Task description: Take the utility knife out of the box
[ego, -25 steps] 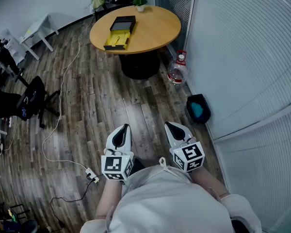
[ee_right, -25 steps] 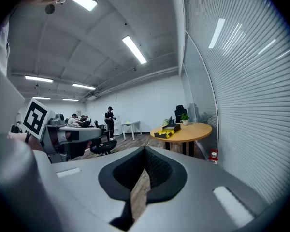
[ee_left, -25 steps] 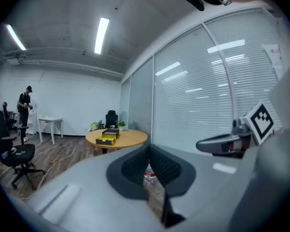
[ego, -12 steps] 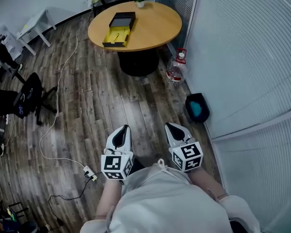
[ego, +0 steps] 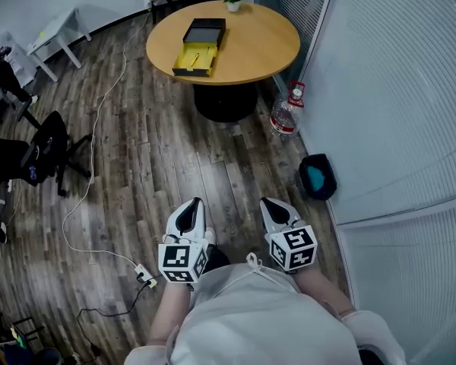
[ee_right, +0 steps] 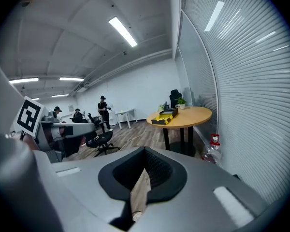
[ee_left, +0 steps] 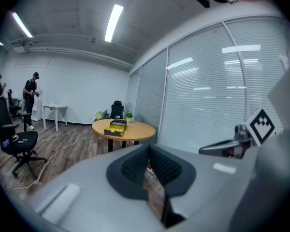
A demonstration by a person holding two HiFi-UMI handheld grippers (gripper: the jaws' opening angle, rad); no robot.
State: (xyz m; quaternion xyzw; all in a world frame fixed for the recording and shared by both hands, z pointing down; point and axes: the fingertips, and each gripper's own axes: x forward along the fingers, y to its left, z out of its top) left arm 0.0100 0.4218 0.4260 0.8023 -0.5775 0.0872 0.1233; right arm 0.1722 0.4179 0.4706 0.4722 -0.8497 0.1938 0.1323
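Note:
The box (ego: 199,47) lies open on the round wooden table (ego: 254,48) far ahead, its black lid beside a yellow tray. A thin shape in the tray may be the utility knife; it is too small to tell. My left gripper (ego: 188,217) and right gripper (ego: 278,211) hang side by side close to my body, over the wooden floor and far from the table. Both are shut with nothing held. The left gripper (ee_left: 149,166) points toward the box (ee_left: 117,126). In the right gripper view, the right gripper (ee_right: 144,170) also faces the box (ee_right: 165,115).
A water bottle (ego: 286,115) stands by the table's base and a black bin (ego: 317,176) sits against the blinds-covered glass wall (ego: 395,90). A white cable with a power strip (ego: 143,274) crosses the floor at left, near an office chair (ego: 49,150). People stand far back (ee_right: 103,111).
The bottle and bin have slid slightly down and right in the head view, as I moved toward the table. Both grippers keep the same pose before my body, jaws unchanged.

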